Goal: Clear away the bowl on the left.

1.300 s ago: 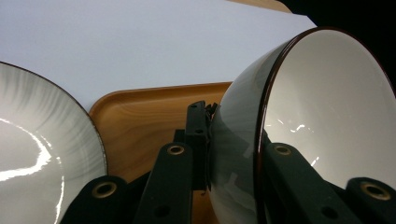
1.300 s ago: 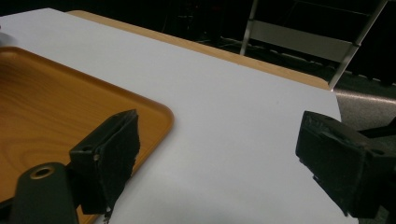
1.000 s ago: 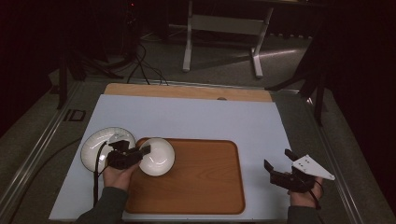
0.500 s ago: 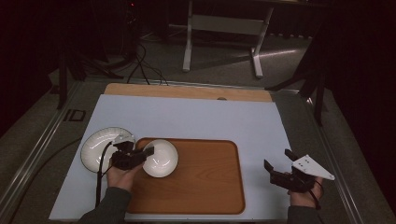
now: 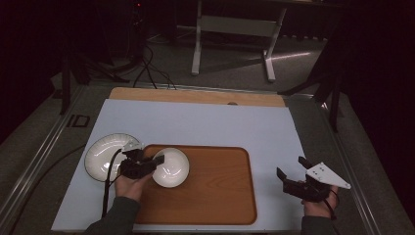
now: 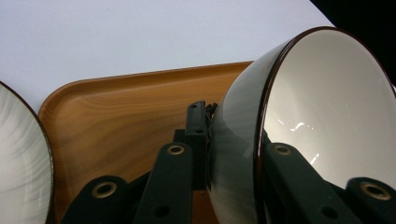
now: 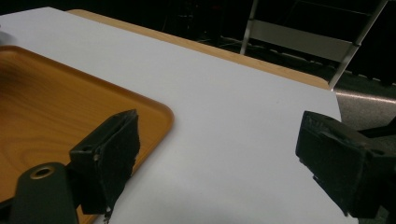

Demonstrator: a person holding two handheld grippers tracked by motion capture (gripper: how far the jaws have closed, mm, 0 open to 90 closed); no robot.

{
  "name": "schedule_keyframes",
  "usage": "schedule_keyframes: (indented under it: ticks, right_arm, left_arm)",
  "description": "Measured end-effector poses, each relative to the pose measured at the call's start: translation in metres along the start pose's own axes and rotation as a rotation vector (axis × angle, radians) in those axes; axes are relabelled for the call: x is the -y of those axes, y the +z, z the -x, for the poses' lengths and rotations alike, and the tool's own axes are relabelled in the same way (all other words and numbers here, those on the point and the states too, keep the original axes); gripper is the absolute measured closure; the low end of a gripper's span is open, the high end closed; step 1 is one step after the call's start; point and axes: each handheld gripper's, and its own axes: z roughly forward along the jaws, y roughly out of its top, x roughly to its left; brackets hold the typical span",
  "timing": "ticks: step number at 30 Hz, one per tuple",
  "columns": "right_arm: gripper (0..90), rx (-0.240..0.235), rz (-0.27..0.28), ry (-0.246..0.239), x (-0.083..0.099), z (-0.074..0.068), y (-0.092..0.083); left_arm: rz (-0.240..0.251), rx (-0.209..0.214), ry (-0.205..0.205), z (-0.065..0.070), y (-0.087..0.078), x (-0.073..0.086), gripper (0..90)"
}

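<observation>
Gripping bowl [image 5: 171,167] by its near-left rim, left gripper [image 5: 155,160] has one jaw inside, one outside; bowl tilted over tray [image 5: 220,196] left end, just beside plate [image 5: 103,155] on table [image 5: 220,125]. L forearm enters bottom-left. Right gripper [image 5: 289,172] w/ jaws spread wide, empty, low over table right of tray. Vs 1 s ago: bowl + L hand shifted slightly toward person/tray; R unchanged.

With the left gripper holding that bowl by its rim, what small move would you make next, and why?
Probably lower the bowl onto the wooden tray and only then open the left gripper: its jaws pinch the rim, the bowl looks tilted, and it hangs over the tray's left end.
</observation>
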Motion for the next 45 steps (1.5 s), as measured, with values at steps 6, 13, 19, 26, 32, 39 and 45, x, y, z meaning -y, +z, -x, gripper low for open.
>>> schedule_keyframes:
  ticks: [6,13,19,26,32,39,45]
  right_arm:
    - [13.2,0.0,0.001,0.0,0.0,0.0,0.0]
    - [13.2,0.0,0.001,0.0,0.0,0.0,0.0]
    - [13.2,0.0,0.001,0.0,0.0,0.0,0.0]
    - [13.2,0.0,0.002,0.001,0.0,0.0,0.0]
    - [13.2,0.0,0.001,0.001,0.0,0.0,0.0]
    - [13.1,0.001,0.002,0.001,0.0,0.0,0.0]
    - [13.2,0.001,0.002,0.001,0.0,0.0,0.0]
  left_arm:
    - [-0.008,0.005,0.005,0.002,0.003,0.001,80.1]
    - [-0.01,0.019,0.002,0.004,0.004,0.001,80.2]
    - [-0.016,0.025,0.006,0.006,0.006,0.002,80.2]
    - [-0.024,0.033,0.01,0.009,0.009,0.003,80.2]
    - [-0.029,0.042,0.01,0.011,0.012,0.003,80.2]
    - [-0.038,0.049,0.018,0.015,0.014,0.004,80.1]
    - [-0.05,0.052,0.026,0.019,0.018,0.005,80.1]
